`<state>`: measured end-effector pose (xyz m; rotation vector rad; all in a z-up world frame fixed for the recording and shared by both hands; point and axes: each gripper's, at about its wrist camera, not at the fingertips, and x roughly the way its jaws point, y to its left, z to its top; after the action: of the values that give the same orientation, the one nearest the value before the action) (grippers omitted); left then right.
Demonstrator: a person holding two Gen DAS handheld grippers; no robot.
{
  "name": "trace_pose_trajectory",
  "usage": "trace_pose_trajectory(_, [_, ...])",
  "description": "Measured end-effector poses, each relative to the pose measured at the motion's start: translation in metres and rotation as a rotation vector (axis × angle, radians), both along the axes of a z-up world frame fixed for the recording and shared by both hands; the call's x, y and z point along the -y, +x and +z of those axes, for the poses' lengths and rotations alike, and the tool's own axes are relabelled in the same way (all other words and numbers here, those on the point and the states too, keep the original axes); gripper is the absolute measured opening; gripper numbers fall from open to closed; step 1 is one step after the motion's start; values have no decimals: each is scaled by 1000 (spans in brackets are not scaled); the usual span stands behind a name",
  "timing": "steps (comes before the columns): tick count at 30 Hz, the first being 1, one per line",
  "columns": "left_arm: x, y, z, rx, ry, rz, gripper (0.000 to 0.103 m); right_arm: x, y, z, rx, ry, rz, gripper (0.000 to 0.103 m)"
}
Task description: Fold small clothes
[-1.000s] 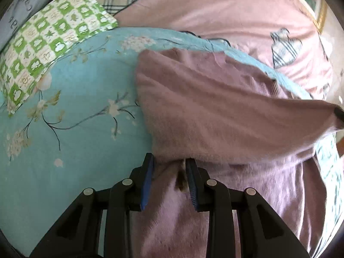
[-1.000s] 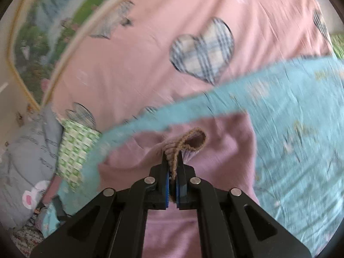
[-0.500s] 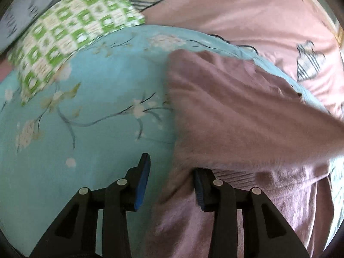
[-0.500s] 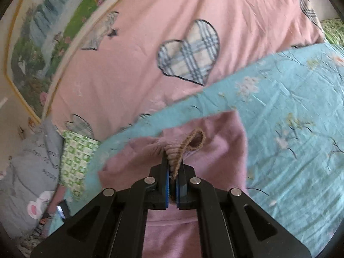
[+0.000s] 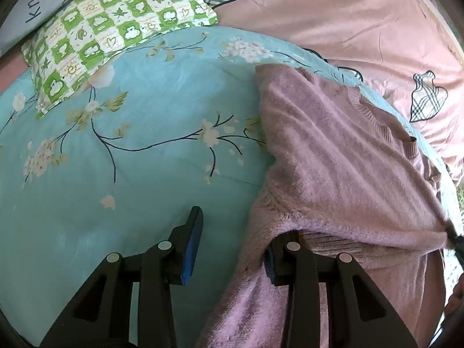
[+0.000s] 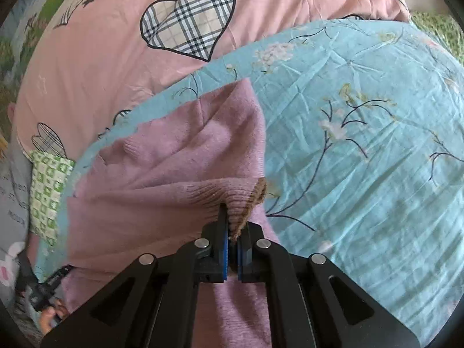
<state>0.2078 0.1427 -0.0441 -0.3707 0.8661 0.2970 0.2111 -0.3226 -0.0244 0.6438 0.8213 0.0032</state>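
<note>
A mauve knit sweater [image 5: 342, 156] lies folded over on a turquoise floral sheet [image 5: 139, 174]. My left gripper [image 5: 232, 240] is open at the sweater's left edge; its right finger is partly under the folded layer, its left finger stands over bare sheet. In the right wrist view the sweater [image 6: 179, 156] fills the middle, and my right gripper [image 6: 232, 232] is shut on its ribbed hem [image 6: 246, 200], holding it just above the lower layer.
A green checked pillow [image 5: 110, 29] lies at the far left, with a grey pillow [image 5: 34, 8] behind it. A pink quilt with plaid hearts [image 6: 185, 23] borders the sheet at the back. The left gripper shows at the lower left of the right wrist view [image 6: 43, 290].
My left gripper let go of the sweater, opened wide and shifted left. My right gripper carried the hem down and over the sweater, laying the fold lower.
</note>
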Motion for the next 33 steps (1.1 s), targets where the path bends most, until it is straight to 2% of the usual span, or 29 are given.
trace_pose_trajectory(3, [-1, -1, 0, 3, -5, 12, 40, -4, 1, -6, -25, -47, 23, 5])
trace_pose_trajectory(5, [-1, -3, 1, -8, -10, 3, 40, 0, -2, -7, -35, -42, -3, 12])
trace_pose_trajectory(7, [2, -6, 3, -20, -7, -34, 40, 7, -8, -6, -46, -55, -52, 21])
trace_pose_trajectory(10, [3, -18, 4, -36, -12, -104, 39, 18, -16, -4, -46, -47, -86, 23])
trace_pose_trajectory(15, [-8, -40, 16, 10, -140, -208, 38, 20, -26, 13, 11, -44, -76, 24])
trace_pose_trajectory(17, [-13, -41, 25, 46, -179, -228, 44, 17, -25, 19, 30, -29, -60, 31])
trace_pose_trajectory(19, [-17, -35, 34, 71, -181, -225, 48, 11, -22, 21, 39, -19, -45, 39])
trace_pose_trajectory(22, [-24, -8, 39, 73, -190, -222, 52, 4, -13, 23, 49, -27, -22, 44])
trace_pose_trajectory(28, [-47, 72, 19, 28, -348, -236, 57, 10, 23, 21, 45, -15, -34, 48])
trace_pose_trajectory(33, [-55, 123, 3, -4, -366, -243, 57, 32, 69, 11, 13, -21, -54, 49])
